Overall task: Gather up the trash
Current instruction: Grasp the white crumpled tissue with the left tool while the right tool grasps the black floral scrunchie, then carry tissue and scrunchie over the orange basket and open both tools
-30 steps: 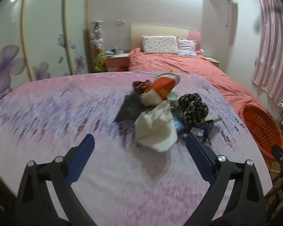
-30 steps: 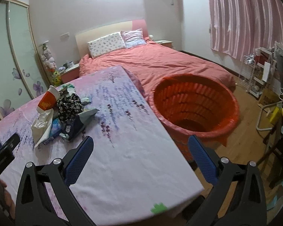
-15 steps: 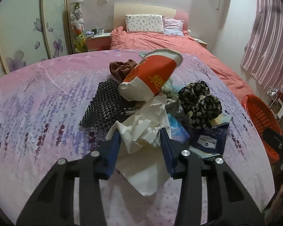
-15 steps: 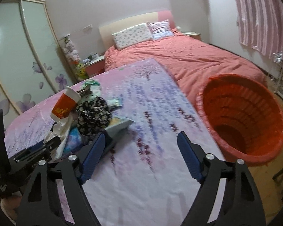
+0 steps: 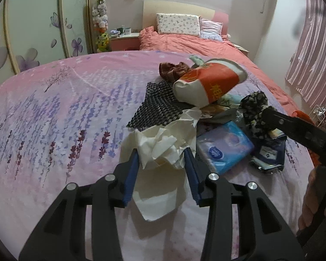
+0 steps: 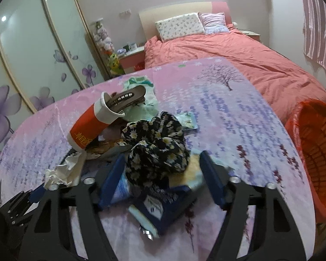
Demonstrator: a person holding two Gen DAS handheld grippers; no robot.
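Bedroom walls, a flowered wardrobe and a coral bed (image 5: 184, 43) stand behind a counter (image 5: 54, 119) draped in a pink and lavender cloth, on which the trash lies heaped. In the left wrist view the left claw (image 5: 162, 155) has its blue fingers (image 5: 131, 169) pinching a crumpled cream paper wad (image 5: 160, 145), one pad pressed against each side, with a flap of the same paper hanging below. From that wad, a black mesh sheet (image 5: 156, 106) lies at eleven o'clock, an orange and white paper cup (image 5: 208, 82) lies tilted on its side at one o'clock, and a blue tissue pack (image 5: 223, 145) lies just beside it at three o'clock. Behind the cup sits a brown striped cloth (image 5: 173, 70). In the right wrist view the right claw (image 6: 162, 165) has just been closing; its fingers (image 6: 210, 178) stand half spread on either side of a black floral fabric bundle (image 6: 156, 150) and whether the pads press on it cannot be told. A dark blue packet (image 6: 163, 206) lies under the bundle at six o'clock. From the bundle, the cup lies at ten o'clock with a brown hair clip (image 6: 128, 99) stuck in its mouth. An orange basket (image 6: 315, 152) stands off the counter's edge at three o'clock, well apart from the heap.
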